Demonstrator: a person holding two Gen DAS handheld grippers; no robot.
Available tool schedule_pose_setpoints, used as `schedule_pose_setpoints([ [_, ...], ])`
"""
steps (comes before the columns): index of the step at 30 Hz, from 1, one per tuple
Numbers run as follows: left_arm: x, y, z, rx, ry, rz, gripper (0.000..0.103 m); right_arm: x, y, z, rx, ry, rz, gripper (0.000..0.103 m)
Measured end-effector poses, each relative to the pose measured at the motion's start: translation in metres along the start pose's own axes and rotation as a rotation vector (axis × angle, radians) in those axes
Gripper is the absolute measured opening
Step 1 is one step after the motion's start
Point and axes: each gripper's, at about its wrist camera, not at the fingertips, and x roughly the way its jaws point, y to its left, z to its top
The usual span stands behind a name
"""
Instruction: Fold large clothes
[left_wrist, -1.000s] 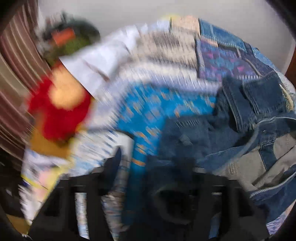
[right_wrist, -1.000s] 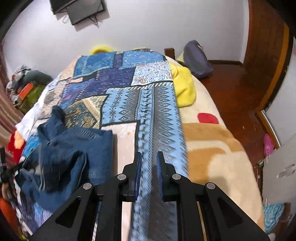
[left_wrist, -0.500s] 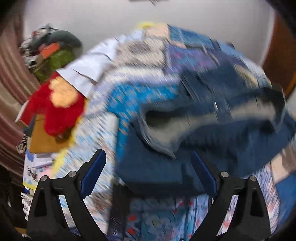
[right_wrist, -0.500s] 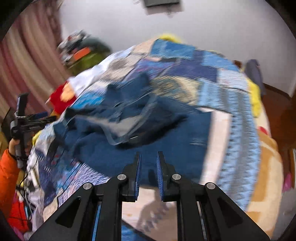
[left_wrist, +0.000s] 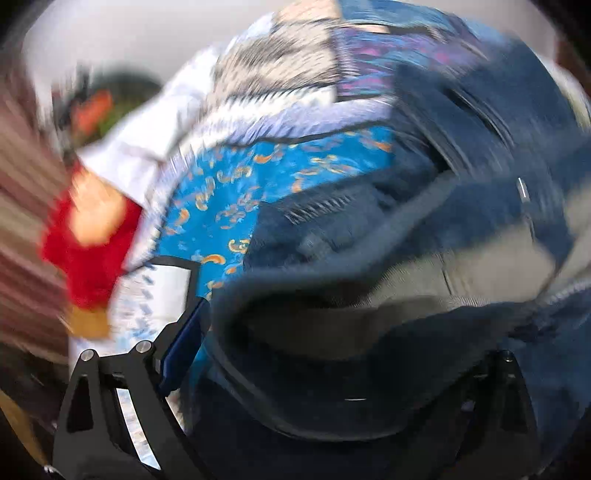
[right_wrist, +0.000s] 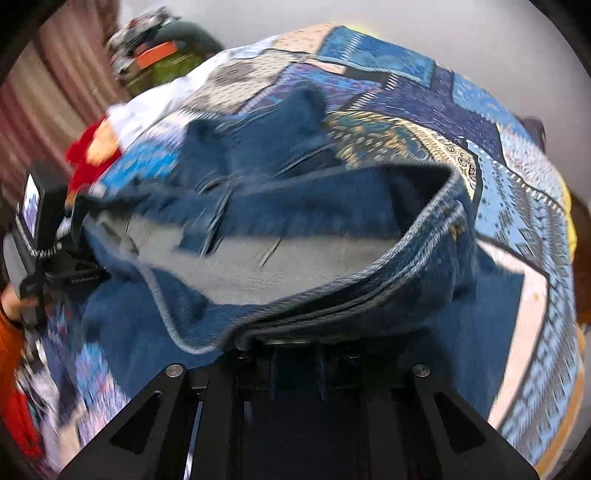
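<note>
A blue denim garment (right_wrist: 295, 206) with a grey inner side lies bunched on a bed under a patchwork blanket (right_wrist: 424, 122). In the right wrist view my right gripper (right_wrist: 295, 369) is shut, and a thick folded denim edge lies over its tips and hides them; whether cloth is pinched I cannot tell. My left gripper (left_wrist: 343, 362) stands wide open over the denim (left_wrist: 461, 184), with a dark fold of it between the fingers and one blue pad (left_wrist: 184, 343) bare at the left. The right wrist view also shows the left gripper (right_wrist: 85, 221), at the garment's left end.
A red and yellow soft thing (left_wrist: 88, 236) lies at the bed's left edge beside a striped curtain (left_wrist: 22, 206). A heap with green and orange bags (right_wrist: 162, 59) stands by the white wall. An orange sleeve (right_wrist: 11, 332) holds the left gripper.
My left gripper has spread wide and sunk onto the denim. My right gripper swung left from the bare blanket to the garment, whose edge now covers its tips.
</note>
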Motion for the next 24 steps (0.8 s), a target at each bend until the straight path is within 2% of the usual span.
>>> schedule_pose_setpoints([
  [1,0.006,0.012,0.006,-0.066,0.022,-0.045,0.096,0.003,-0.009,0.009,0.035,-0.006,-0.01,0.011],
  [3,0.013,0.026,0.011,-0.143,0.038,-0.093,0.096,0.006,-0.03,0.027,0.106,-0.034,-0.103,0.011],
  [6,0.009,0.038,0.017,-0.201,0.017,-0.082,0.095,0.007,-0.063,0.039,0.236,-0.053,-0.115,0.011],
  [7,0.007,0.043,0.016,-0.222,0.006,-0.082,0.095,0.006,-0.072,0.038,0.282,-0.059,-0.093,0.011],
  [8,0.003,0.054,0.016,-0.262,-0.008,-0.112,0.095,0.006,-0.079,0.037,0.317,-0.061,-0.062,0.011],
  [11,-0.007,0.065,0.015,-0.29,-0.008,-0.136,0.095,0.003,-0.076,0.032,0.262,-0.071,-0.108,0.011],
  [14,-0.029,0.062,0.02,-0.2,-0.047,-0.073,0.095,-0.005,-0.063,0.027,0.189,-0.075,-0.197,0.011],
  [17,-0.043,0.064,0.033,-0.138,-0.042,-0.105,0.096,-0.016,-0.056,0.023,0.12,-0.08,-0.289,0.011],
  [20,-0.066,0.072,0.039,-0.13,-0.093,-0.112,0.096,-0.034,-0.057,0.02,0.106,-0.093,-0.26,0.011],
  [24,-0.074,0.086,0.043,-0.193,-0.116,-0.139,0.1,-0.056,-0.061,0.015,0.122,-0.121,-0.192,0.011],
])
